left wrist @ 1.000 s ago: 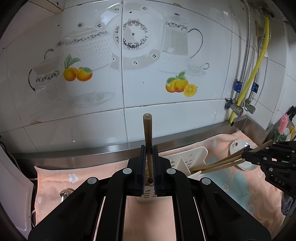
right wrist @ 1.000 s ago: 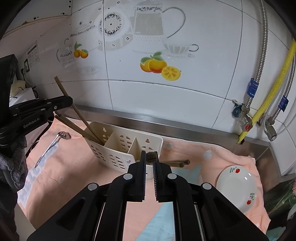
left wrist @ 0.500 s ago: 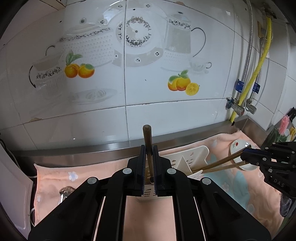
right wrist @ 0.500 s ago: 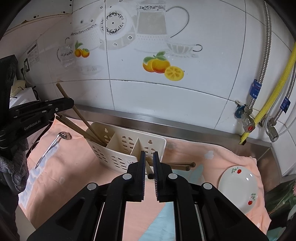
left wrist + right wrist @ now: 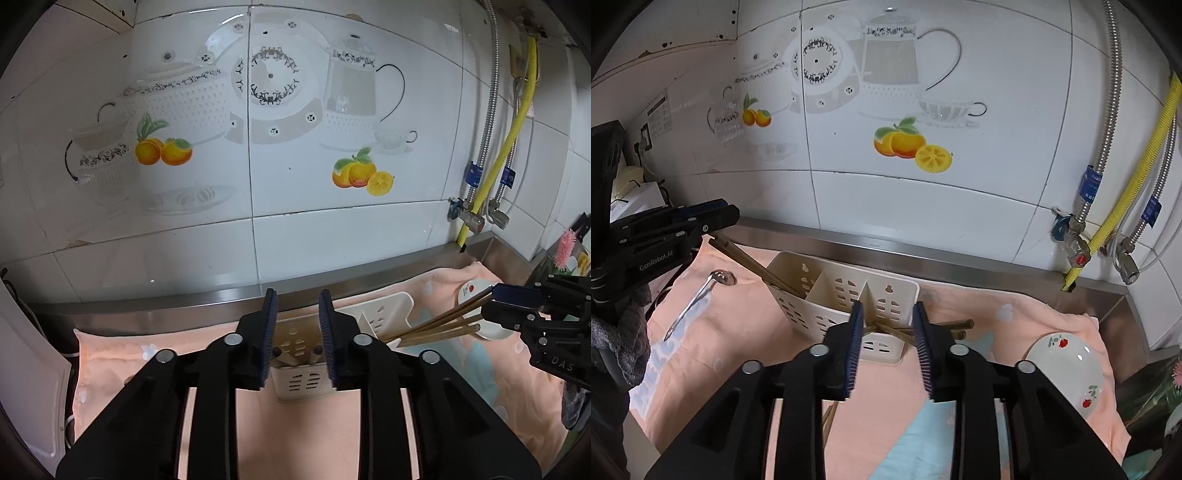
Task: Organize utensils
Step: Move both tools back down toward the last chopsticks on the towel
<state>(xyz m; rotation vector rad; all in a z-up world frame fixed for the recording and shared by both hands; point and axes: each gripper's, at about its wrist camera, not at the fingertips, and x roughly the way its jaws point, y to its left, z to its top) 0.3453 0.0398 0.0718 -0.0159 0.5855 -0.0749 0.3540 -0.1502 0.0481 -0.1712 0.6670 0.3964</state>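
A cream plastic caddy [image 5: 812,314] with three compartments stands on the peach cloth. My left gripper [image 5: 297,299] hovers over the caddy's [image 5: 384,306] left end; its jaws are opening and the pads touch nothing. Brown chopsticks [image 5: 750,262] lean out of that compartment just under the left gripper [image 5: 729,216]. My right gripper [image 5: 887,306] is over the right compartment with its jaws opening. Chopsticks [image 5: 945,326] lie below it, resting in the caddy and sticking out to the right, free of the pads. In the left wrist view they [image 5: 436,326] slant toward the right gripper [image 5: 493,295].
A metal spoon [image 5: 698,299] lies on the cloth [image 5: 738,332] left of the caddy. A white flowered plate [image 5: 1067,365] sits at the right. More chopsticks [image 5: 829,417] lie under my right gripper. A steel ledge [image 5: 923,254], tiled wall and hoses [image 5: 1108,229] close the back.
Both grippers went from shut to open. The upright chopstick left the left jaws and dropped into the caddy; the right jaws let go of theirs, now resting in the right compartment.
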